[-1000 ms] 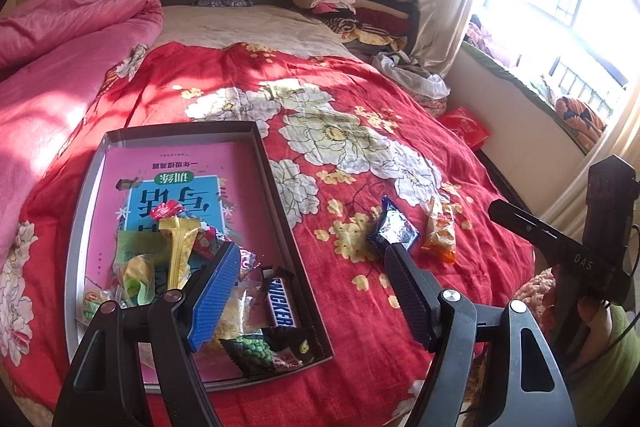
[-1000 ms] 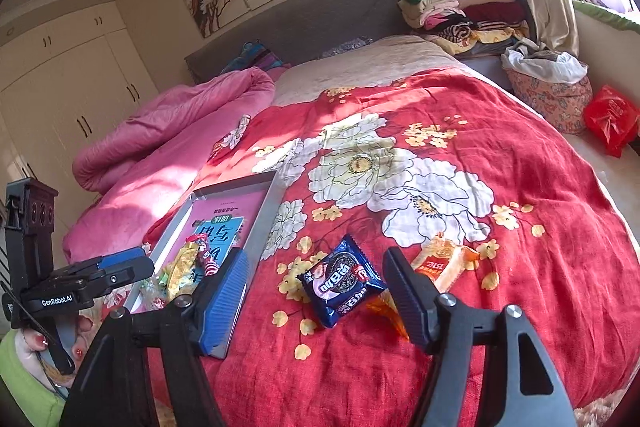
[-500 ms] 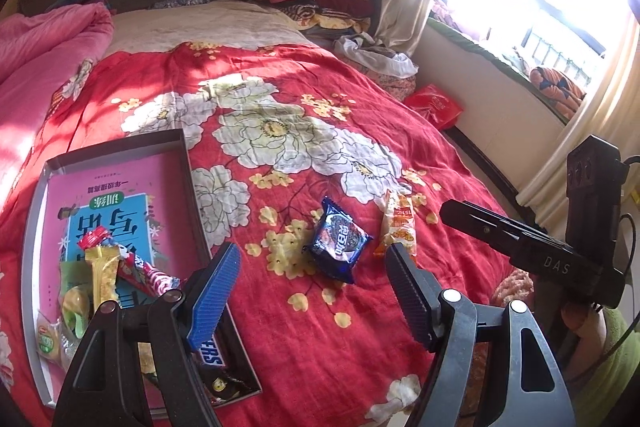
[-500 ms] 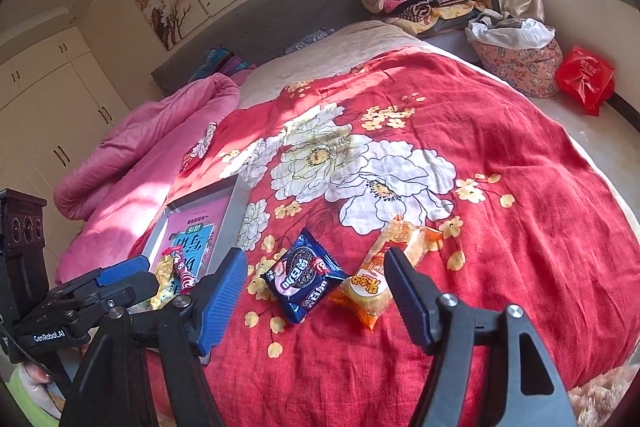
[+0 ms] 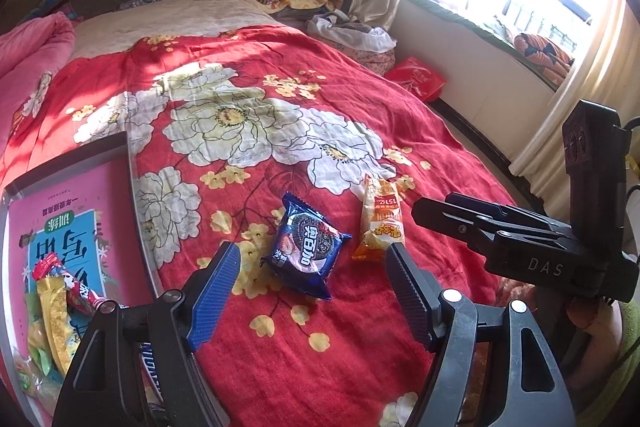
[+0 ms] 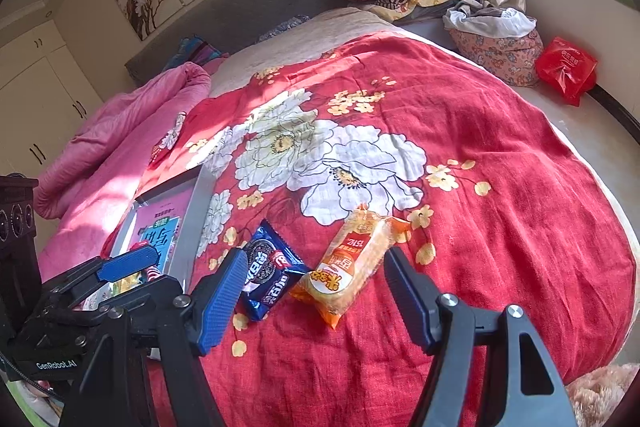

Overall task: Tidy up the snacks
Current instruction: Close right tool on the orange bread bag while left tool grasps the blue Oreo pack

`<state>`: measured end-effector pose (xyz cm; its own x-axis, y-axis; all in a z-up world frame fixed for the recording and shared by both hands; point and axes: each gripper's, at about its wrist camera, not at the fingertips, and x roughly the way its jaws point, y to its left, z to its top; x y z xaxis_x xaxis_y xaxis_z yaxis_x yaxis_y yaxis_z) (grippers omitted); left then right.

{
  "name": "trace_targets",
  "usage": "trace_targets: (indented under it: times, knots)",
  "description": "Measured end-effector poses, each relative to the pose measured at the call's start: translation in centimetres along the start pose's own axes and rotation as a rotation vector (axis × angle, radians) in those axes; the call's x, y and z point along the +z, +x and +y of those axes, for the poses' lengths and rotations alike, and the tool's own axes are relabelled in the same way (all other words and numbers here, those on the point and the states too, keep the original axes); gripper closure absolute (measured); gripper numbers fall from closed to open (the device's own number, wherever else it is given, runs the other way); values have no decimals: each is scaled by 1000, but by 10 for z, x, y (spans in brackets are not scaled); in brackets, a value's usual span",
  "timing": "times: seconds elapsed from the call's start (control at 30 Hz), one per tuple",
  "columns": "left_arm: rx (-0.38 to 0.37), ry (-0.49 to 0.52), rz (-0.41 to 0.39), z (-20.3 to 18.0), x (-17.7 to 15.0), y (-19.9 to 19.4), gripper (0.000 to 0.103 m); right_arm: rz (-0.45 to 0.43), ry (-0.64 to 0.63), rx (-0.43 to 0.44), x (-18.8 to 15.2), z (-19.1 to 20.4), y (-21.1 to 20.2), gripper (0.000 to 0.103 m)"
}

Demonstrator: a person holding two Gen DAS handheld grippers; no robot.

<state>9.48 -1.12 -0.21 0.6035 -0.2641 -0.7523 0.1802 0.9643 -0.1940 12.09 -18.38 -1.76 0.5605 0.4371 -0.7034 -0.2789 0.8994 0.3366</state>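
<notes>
Snacks: one blue packet, one orange packet, both on blanket.

"DAS" on right gripper, "GenRobot.AI" on left gripper.

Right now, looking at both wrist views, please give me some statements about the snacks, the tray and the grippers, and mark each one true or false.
1. The dark blue Oreo cookie packet lies inside the grey rectangular tray. False: it lies on the red floral blanket, outside the tray.
2. The orange snack packet lies beside the Oreo packet. True.
3. The left gripper is shut on a snack. False: it is open and holds nothing.
4. The right gripper is open. True.
5. The tray already holds several snacks. True.
</notes>
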Motion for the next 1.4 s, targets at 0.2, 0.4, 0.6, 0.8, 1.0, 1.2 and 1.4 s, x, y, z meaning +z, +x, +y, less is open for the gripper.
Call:
trace_targets:
  times: [0.2,0.4,0.6,0.8,1.0,1.2,1.4]
  knots:
    - [3,31,39,-1,-3,23,27,37,26,-24,0,-9,14,33]
    - [17,45,76,2,-7,43,27,72,21,-38,0,-10,28,33]
    - [15,49,94,6,-10,56,27,108,26,-52,0,-11,43,33]
    - [14,49,99,6,-12,62,27,144,17,-63,2,-10,61,33]
    - [28,51,111,7,-12,70,27,161,-28,-88,2,-4,76,36]
    - [36,52,124,6,-11,78,27,171,-63,-99,5,-4,87,56]
    - [49,48,126,5,-7,83,27,154,-93,-90,7,-1,81,63]
